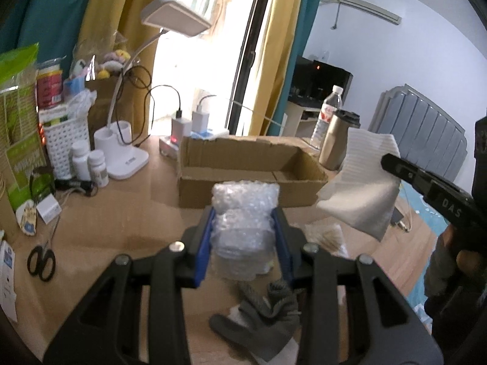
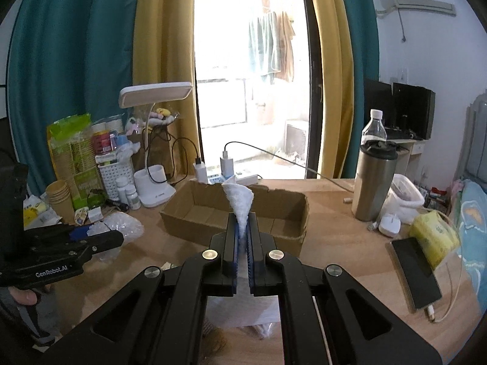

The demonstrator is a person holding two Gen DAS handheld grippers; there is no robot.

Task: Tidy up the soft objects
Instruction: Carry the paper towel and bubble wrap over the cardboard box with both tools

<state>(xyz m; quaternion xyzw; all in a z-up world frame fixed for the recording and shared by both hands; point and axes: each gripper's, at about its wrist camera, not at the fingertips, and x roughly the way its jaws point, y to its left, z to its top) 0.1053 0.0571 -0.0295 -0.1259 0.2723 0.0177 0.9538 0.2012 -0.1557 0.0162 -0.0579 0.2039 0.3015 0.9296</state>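
Note:
My left gripper (image 1: 245, 213) is shut on a wad of clear bubble wrap (image 1: 245, 210) and holds it above the wooden table, just in front of an open cardboard box (image 1: 243, 164). My right gripper (image 2: 242, 228) is shut on a white foam sheet (image 2: 240, 200), which sticks up between the fingers, in front of the same box (image 2: 234, 213). In the left wrist view the right gripper (image 1: 392, 164) holds the white sheet (image 1: 362, 182) in the air to the right of the box. A grey glove (image 1: 261, 316) lies on the table below my left gripper.
A white desk lamp (image 1: 127, 152), pill bottles (image 1: 89, 164), a white basket (image 1: 65, 143) and scissors (image 1: 41, 261) crowd the left of the table. A steel tumbler (image 2: 376, 179), water bottle (image 2: 374, 127), white mouse (image 2: 389, 225) and phone (image 2: 415, 273) stand on the right. Chargers (image 2: 213, 167) sit behind the box.

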